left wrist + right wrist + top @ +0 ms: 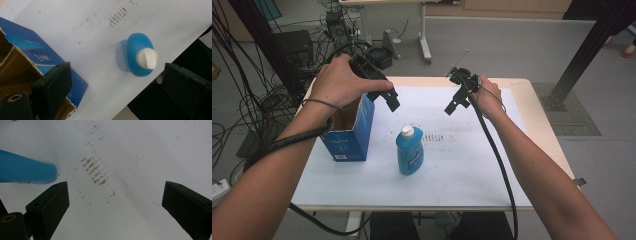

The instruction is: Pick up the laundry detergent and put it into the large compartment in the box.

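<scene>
Two parted grippers, left (391,101) and right (453,106), above blue bottle (409,150).

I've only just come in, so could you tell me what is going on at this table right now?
A person holds a gripper in each hand above a white-covered table. The left gripper hovers over the open blue cardboard box, and the right gripper hangs over bare table; both have their jaws open and hold nothing. A blue bottle with a white cap stands upright beside the box, untouched.
</scene>
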A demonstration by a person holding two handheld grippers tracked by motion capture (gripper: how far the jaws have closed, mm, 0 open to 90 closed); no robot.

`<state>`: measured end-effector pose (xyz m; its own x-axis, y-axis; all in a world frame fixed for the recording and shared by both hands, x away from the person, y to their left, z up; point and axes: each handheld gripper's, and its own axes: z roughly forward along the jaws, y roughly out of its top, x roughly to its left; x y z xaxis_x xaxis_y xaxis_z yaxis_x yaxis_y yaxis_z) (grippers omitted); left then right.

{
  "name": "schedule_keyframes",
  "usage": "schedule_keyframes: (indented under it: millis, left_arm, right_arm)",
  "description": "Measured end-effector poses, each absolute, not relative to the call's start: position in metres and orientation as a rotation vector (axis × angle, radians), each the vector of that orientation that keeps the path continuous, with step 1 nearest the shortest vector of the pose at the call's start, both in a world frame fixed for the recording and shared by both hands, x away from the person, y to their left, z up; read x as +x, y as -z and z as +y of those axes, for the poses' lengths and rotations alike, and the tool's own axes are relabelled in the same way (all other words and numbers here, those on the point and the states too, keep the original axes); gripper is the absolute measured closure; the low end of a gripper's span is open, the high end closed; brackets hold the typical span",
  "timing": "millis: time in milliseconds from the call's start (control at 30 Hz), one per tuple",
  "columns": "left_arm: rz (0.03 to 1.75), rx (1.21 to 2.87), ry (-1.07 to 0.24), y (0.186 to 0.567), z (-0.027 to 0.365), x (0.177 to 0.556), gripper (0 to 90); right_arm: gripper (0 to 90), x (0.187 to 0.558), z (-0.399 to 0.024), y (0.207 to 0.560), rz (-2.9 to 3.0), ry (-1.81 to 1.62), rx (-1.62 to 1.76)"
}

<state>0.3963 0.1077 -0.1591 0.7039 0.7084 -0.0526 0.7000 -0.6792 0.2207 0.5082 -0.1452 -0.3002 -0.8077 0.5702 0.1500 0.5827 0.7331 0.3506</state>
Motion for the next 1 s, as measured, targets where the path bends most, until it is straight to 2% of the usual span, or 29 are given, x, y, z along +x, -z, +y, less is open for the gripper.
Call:
schedule_keyframes:
  millis: [1000]
  left_arm:
    - [1.047, 2.719, 0.004, 0.182, 0.081, 0.383, 11.0]
  right_arm:
    - [7.2, 0.508, -0.145, 0.300, -2.900, 0.600, -0.972]
